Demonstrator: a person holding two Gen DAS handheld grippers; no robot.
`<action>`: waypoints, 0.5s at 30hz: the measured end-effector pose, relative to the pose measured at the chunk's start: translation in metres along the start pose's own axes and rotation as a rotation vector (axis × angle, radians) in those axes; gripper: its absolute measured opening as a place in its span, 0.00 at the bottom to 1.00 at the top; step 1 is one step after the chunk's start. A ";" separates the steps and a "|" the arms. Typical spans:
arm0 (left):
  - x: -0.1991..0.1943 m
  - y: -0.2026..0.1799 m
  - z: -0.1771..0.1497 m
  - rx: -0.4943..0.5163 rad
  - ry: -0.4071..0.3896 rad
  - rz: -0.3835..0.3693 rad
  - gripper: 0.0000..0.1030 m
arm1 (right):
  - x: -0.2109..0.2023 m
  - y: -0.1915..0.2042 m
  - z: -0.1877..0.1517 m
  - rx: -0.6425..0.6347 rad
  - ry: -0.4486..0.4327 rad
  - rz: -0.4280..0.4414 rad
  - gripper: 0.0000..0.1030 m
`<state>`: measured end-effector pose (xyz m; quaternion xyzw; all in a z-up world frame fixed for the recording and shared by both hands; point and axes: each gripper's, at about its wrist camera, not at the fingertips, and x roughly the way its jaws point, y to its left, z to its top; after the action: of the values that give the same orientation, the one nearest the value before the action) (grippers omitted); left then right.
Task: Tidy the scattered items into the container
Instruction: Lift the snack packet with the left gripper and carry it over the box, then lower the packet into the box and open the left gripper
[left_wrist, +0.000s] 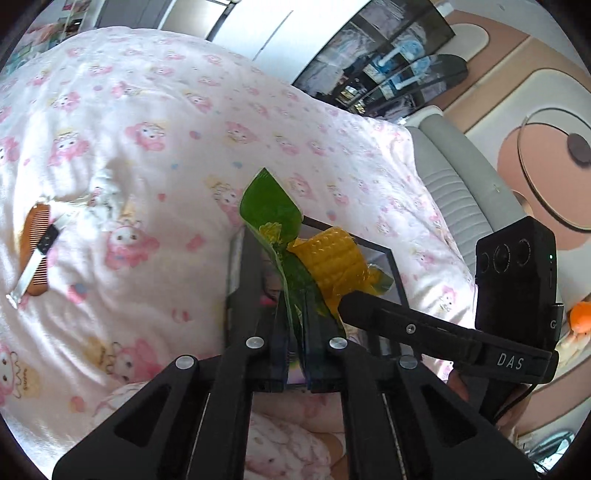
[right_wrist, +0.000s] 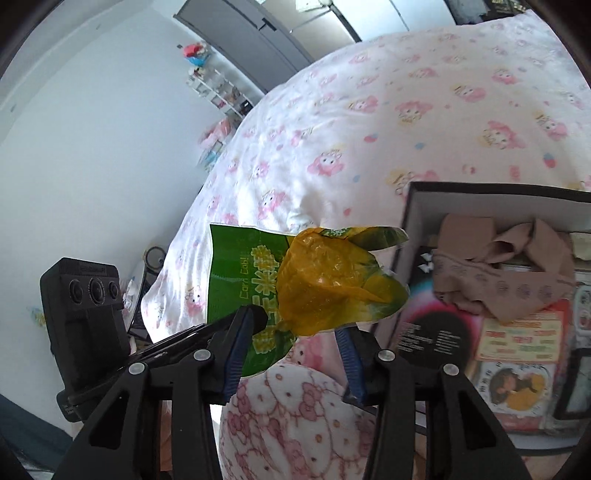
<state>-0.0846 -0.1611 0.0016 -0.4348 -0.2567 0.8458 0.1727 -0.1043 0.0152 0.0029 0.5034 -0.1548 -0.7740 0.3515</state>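
Note:
A corn pack (left_wrist: 332, 258), green film around a yellow cob, hangs above the pink-printed quilt (left_wrist: 147, 129). My left gripper (left_wrist: 275, 266) is shut on the pack's green flap. My right gripper (left_wrist: 354, 299) reaches in from the right, one finger lying against the cob. In the right wrist view the corn pack (right_wrist: 317, 280) sits between the blue pads of my right gripper (right_wrist: 295, 328), which press on its lower end. My left gripper (right_wrist: 255, 314) pinches the flap from the left. The open black box (right_wrist: 417, 206) lies just right of the pack; its rim (left_wrist: 391, 258) shows under the corn.
The box holds beige cloth (right_wrist: 517, 258) and printed packets (right_wrist: 517, 332). A brown comb (left_wrist: 35, 254) and a silver-and-black tool (left_wrist: 48, 236) lie on the quilt at the left. A pink-patterned sleeve (right_wrist: 295, 413) is below the grippers. A grey headboard (left_wrist: 454, 184) borders the bed.

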 end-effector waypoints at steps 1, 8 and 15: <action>0.011 -0.013 -0.003 0.011 0.015 -0.008 0.04 | -0.014 -0.009 -0.004 0.005 -0.020 -0.014 0.41; 0.111 -0.079 -0.038 0.040 0.196 -0.023 0.03 | -0.052 -0.105 -0.045 0.157 -0.048 -0.146 0.42; 0.153 -0.077 -0.065 0.054 0.313 0.091 0.04 | -0.066 -0.154 -0.064 0.233 -0.069 -0.181 0.41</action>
<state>-0.1117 -0.0022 -0.0841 -0.5674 -0.1839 0.7814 0.1836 -0.0906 0.1774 -0.0729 0.5257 -0.2096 -0.7962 0.2139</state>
